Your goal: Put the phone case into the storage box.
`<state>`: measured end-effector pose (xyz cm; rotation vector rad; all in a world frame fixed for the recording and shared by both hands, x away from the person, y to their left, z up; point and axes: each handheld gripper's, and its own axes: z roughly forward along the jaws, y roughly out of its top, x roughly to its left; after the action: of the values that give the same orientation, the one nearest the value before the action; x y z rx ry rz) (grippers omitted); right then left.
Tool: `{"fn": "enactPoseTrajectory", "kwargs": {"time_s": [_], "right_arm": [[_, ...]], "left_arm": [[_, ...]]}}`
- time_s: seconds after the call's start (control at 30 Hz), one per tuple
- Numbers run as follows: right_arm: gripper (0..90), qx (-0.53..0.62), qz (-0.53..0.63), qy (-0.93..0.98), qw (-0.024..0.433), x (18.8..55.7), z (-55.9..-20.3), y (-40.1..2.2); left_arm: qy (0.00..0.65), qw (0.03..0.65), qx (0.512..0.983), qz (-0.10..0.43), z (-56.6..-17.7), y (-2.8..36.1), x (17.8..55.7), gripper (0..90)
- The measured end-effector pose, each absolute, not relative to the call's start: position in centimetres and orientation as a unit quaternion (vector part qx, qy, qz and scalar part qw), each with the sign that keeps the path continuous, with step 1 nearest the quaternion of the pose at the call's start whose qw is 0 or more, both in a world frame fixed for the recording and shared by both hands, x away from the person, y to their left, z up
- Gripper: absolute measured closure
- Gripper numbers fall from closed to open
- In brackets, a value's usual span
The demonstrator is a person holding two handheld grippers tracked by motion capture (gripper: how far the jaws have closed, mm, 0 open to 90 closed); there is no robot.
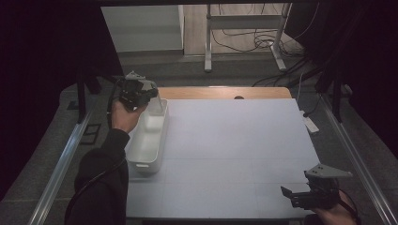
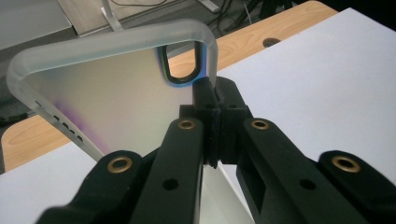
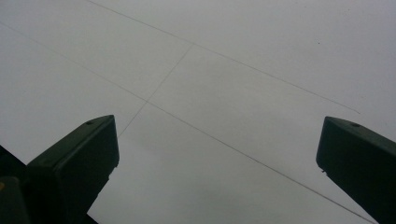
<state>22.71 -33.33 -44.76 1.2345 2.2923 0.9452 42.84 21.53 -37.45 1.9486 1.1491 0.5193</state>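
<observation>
- Phone case (image 2: 107, 93) is the thing being held: it is clear and frosty, with round corners and a long oval hole near one corner.
- The left claw (image 2: 215, 100) is pinched tight on the edge of the phone case, right beside that oval hole.
- In the high view, the left claw (image 1: 141, 91) holds the phone case (image 1: 158, 104) up in the air, over the far end of a white tub (image 1: 149, 136).
- The phone case stands tilted, and I think its low end is not touching the tub, but that part is small and hard to see.
- The white tub is long and sits at the left side of the counter (image 1: 234, 150), which has a white sheet on top.
- A strip of wood (image 1: 220, 92) shows at the far edge of the counter.
- The right claw (image 1: 293, 193) is near the front right corner of the counter, well apart from the phone case.
- In the right gripper view, the right claw (image 3: 217, 154) is spread wide with nothing between its two black jaws, and the white counter lies below it.
</observation>
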Motion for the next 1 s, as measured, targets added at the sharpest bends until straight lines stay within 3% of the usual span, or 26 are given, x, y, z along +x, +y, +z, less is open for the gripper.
{"fn": "enactPoseTrajectory", "kwargs": {"time_s": [1.0], "right_arm": [[0.0,0.434,0.331,0.818,0.185,22.7,-44.8,-33.2]], "left_arm": [[0.484,0.364,0.772,0.192,-42.2,20.5,46.1,88.5]]}}
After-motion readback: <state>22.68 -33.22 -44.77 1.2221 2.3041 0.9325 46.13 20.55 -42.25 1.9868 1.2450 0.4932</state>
